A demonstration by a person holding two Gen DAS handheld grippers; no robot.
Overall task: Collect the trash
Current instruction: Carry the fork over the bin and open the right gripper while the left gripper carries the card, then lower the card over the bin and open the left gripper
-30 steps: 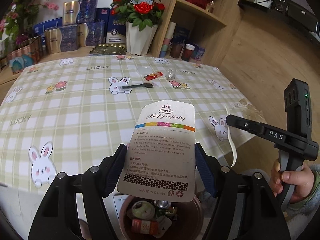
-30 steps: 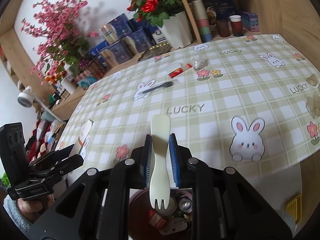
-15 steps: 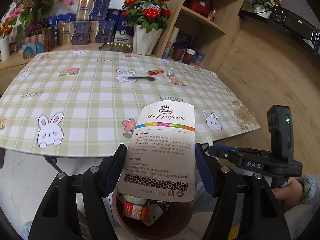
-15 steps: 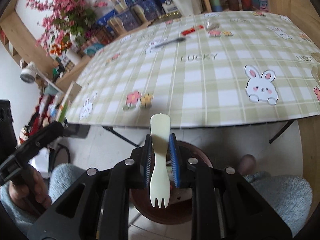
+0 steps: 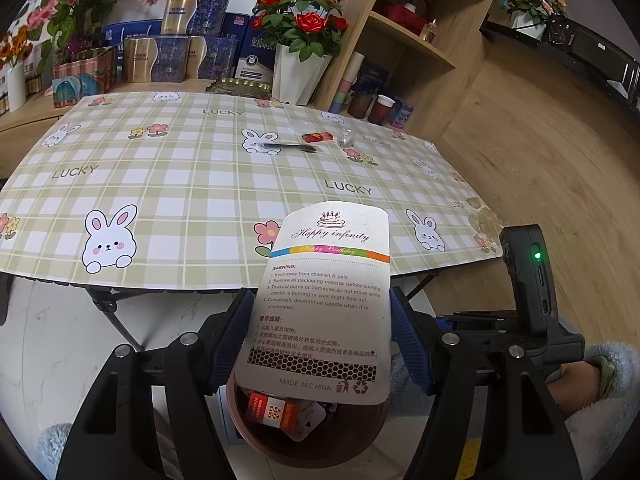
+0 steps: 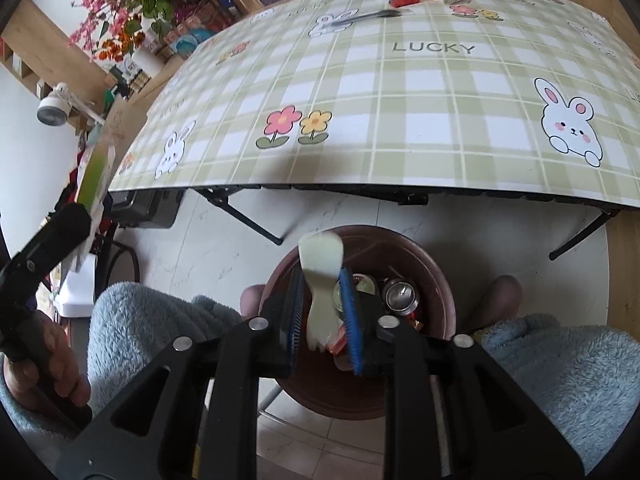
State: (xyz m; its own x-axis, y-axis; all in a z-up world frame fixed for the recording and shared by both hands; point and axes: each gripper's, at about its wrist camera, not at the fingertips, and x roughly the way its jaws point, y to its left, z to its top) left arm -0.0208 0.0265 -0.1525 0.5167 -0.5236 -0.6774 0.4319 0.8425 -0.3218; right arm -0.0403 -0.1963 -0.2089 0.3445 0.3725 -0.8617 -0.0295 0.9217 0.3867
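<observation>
My left gripper (image 5: 320, 308) is shut on a white birthday-candle card (image 5: 328, 280), held upright by its side edges just above the brown trash bin (image 5: 280, 448). In the right wrist view my right gripper (image 6: 322, 276) points down into the same bin (image 6: 438, 280), which holds cans and wrappers. Its jaws are opening. A cream plastic spork (image 6: 320, 252) hangs tilted and blurred between the blue pads, which no longer press on it. At that view's left edge, the left gripper's finger (image 6: 60, 232) and the card (image 6: 96, 168) show edge-on.
On the checked tablecloth (image 5: 180, 184) at the far side lie a black pen (image 5: 286, 146), a red wrapper (image 5: 317, 136) and clear plastic (image 5: 346, 138). Crumpled clear film (image 5: 484, 216) sits at the table's right edge. A person's fluffy blue knees (image 6: 152, 320) flank the bin.
Both grippers have drawn back off the table edge and sunk over the bin. The right jaws have parted and the spork has tipped loose between them. The card stays gripped.
</observation>
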